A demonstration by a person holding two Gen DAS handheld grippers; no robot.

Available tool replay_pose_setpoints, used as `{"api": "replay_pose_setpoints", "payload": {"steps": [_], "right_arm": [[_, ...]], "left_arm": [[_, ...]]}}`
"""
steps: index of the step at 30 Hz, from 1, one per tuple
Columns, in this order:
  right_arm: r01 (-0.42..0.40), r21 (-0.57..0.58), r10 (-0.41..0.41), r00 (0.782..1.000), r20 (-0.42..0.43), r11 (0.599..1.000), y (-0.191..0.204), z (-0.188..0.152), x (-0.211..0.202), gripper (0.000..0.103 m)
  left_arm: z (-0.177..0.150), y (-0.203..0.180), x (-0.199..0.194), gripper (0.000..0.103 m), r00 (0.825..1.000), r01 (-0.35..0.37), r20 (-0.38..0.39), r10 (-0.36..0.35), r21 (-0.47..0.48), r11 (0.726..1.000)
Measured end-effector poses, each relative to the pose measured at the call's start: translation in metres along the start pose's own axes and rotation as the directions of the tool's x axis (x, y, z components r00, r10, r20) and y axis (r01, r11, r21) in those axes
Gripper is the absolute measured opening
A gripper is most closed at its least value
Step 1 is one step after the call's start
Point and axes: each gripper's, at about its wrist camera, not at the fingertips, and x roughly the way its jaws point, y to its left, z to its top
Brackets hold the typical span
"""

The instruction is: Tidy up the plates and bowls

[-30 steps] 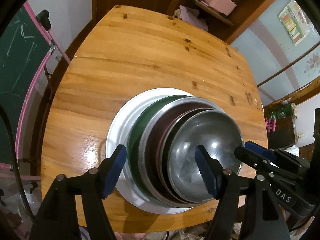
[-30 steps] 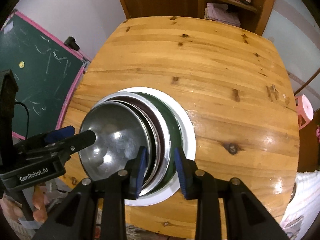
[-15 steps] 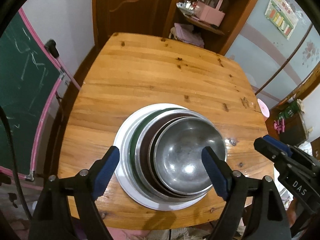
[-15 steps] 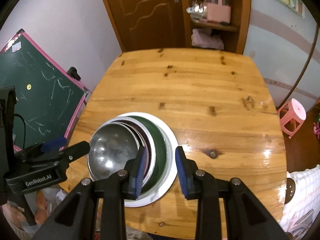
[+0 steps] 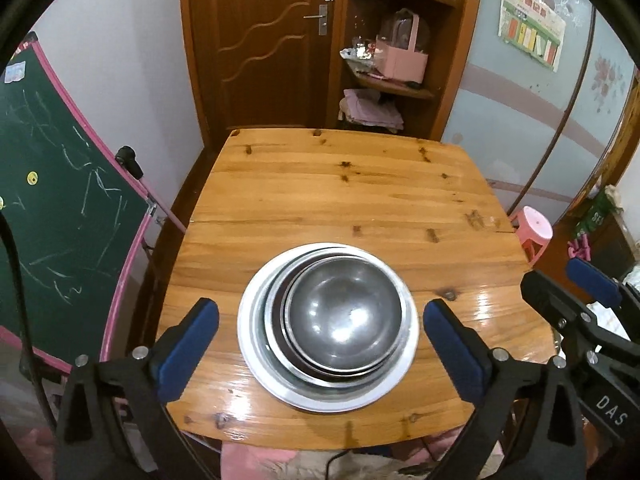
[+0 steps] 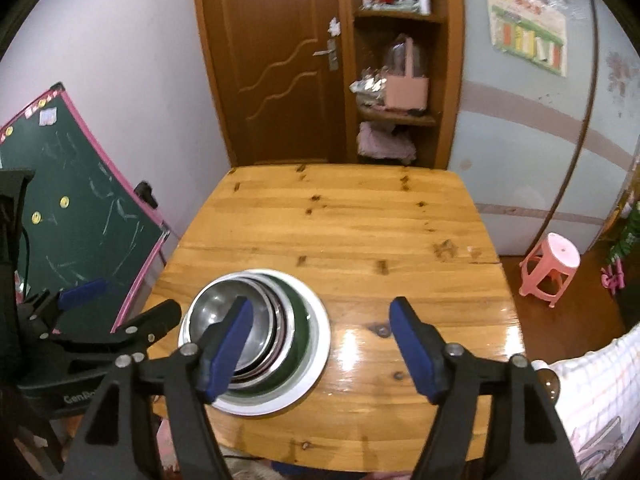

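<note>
A stack of dishes sits near the front edge of the wooden table (image 5: 340,196): a white plate (image 5: 250,328) at the bottom, nested metal bowls on it, a steel bowl (image 5: 344,316) on top. In the right wrist view the stack shows a green bowl (image 6: 300,320) inside the white plate (image 6: 316,344). My left gripper (image 5: 320,348) is open and empty, raised above the stack with its fingers either side. My right gripper (image 6: 322,344) is open and empty, raised above the stack's right edge.
A green chalkboard (image 5: 60,220) leans left of the table. A pink stool (image 6: 550,266) stands on the floor to the right. A wooden door (image 5: 260,40) and shelves (image 5: 392,60) are behind the table. The table's far half (image 6: 340,216) is bare wood.
Both grippers have lifted up and back from the stack. The right gripper, nearly shut before, has opened wide. The stack has stayed in place.
</note>
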Motion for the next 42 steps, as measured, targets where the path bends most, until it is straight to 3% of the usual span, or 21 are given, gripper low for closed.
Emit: {"api": "replay_pose_setpoints", "payload": {"steps": [6,16,27,42], "right_arm": [[0.057,-0.006,-0.056,0.997,0.043,0.998,-0.004,-0.001,-0.016,0.073],[0.064,0.001,-0.064,0.994,0.09,0.998,-0.008,-0.005,-0.036,0.074],[0.056,0.018,-0.057,0.995,0.079,0.998,-0.012,-0.008,-0.042,0.073],[0.061,0.021,-0.062,0.995,0.076,0.998,-0.013,-0.009,-0.04,0.074]], "left_arm": [[0.002,-0.007,-0.014,0.102,0.999,-0.008,0.041,0.009,-0.02,1.0],[-0.002,-0.023,-0.02,0.102,0.999,0.008,0.041,-0.008,-0.009,1.0],[-0.004,-0.036,-0.022,0.102,0.998,-0.034,0.047,0.034,0.01,0.999],[-0.005,-0.037,-0.022,0.102,0.999,-0.037,0.035,0.037,0.01,0.999]]}}
